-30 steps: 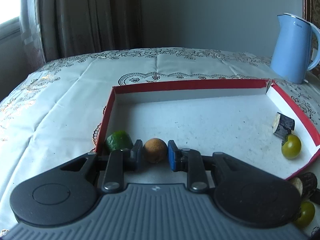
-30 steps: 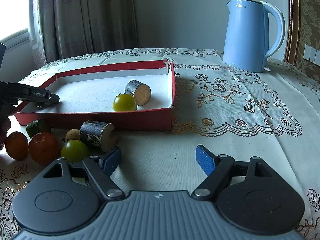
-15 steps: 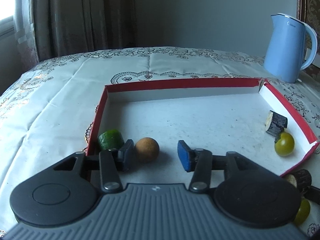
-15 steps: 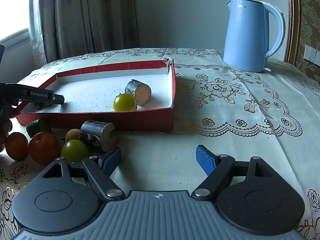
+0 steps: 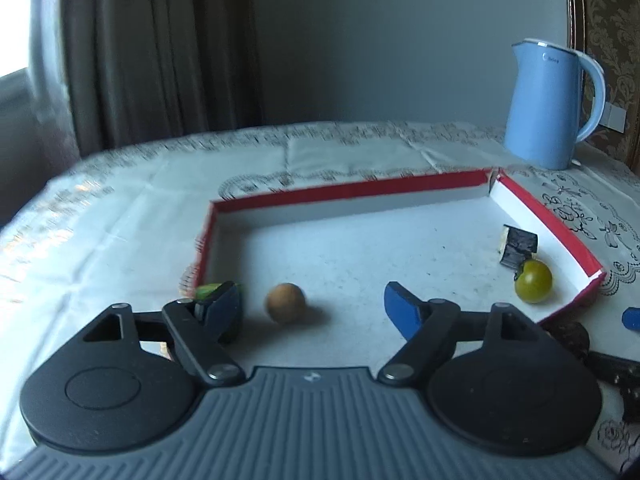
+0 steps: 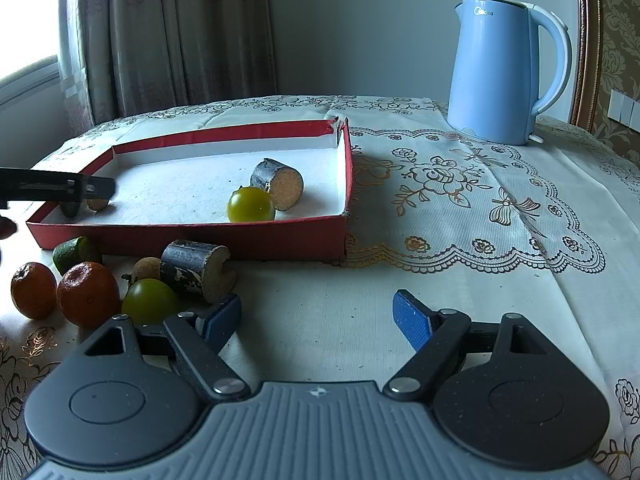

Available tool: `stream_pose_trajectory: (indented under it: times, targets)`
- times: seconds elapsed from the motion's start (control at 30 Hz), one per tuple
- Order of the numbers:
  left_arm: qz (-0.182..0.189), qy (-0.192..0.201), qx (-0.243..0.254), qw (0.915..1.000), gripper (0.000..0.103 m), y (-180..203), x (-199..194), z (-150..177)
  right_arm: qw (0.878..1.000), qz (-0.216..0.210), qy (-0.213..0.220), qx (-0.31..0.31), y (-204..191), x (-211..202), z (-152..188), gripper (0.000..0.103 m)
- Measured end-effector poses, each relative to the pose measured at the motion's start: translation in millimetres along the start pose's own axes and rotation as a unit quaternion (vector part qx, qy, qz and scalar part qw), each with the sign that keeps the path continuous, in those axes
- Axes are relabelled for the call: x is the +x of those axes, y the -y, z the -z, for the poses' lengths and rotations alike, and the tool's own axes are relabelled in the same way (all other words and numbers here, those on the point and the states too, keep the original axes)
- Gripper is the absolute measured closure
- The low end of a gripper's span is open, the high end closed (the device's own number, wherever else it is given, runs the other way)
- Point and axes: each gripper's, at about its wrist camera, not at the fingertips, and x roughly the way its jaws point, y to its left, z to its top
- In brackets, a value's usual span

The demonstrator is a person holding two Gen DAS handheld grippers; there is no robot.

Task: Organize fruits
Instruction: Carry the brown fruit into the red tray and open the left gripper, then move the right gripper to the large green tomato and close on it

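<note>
left gripper (image 5: 314,304): jaws wide, empty, over tray (image 5: 344,192) | brown fruit (image 5: 286,303): on tray floor, near left wall | right gripper (image 6: 318,316): jaws wide, empty, above table (image 6: 460,216)

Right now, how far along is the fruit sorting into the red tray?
Roughly halfway. Done: the red tray holds a brown round fruit, a green fruit, a yellow-green tomato and a dark-skinned cut piece. In hand: nothing; the left gripper and right gripper are both open. Left: two oranges, a lime, a green tomato, a small brown fruit and another cut piece lie outside.
</note>
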Motion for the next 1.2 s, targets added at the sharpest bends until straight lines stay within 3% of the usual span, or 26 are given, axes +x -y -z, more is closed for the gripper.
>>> stream_pose_trajectory:
  times: [0.23,0.4,0.63,0.7,0.97,1.1,1.2]
  targets:
    - [-0.063,0.056,0.01,0.9964,0.005,-5.0,-59.3,29.5,1.0,0.0,0.0,0.0,-0.3,0.2,0.1,0.02]
    - [-0.119,0.04,-0.005,0.9921,0.003,-13.5,-69.1,54.7,1.0,0.0,0.0,-0.001,-0.8,0.2,0.2,0.02]
    - [-0.134,0.006,-0.068,0.9887,0.002,-43.8,-65.8,66.7,1.0,-0.007,0.017,0.007,2.3,-7.9,1.7,0.019]
    - [-0.143,0.0,-0.076,0.9867,0.002,-50.4,-63.5,68.4,0.999,-0.028,0.019,0.007,0.3,-18.5,4.9,0.02]
    - [-0.124,-0.047,-0.128,0.9829,0.002,-72.7,-47.2,71.0,0.995,-0.091,0.036,-0.031,-40.1,-48.3,11.3,0.02]
    - [-0.128,-0.056,-0.125,0.9823,0.0,-72.8,-45.7,71.0,0.994,-0.095,0.019,-0.045,-57.3,-37.4,11.5,0.044]
    - [-0.132,-0.063,-0.117,0.9822,0.0,-70.7,-43.8,70.2,0.995,-0.095,0.007,-0.037,-60.5,-27.9,12.3,0.052]
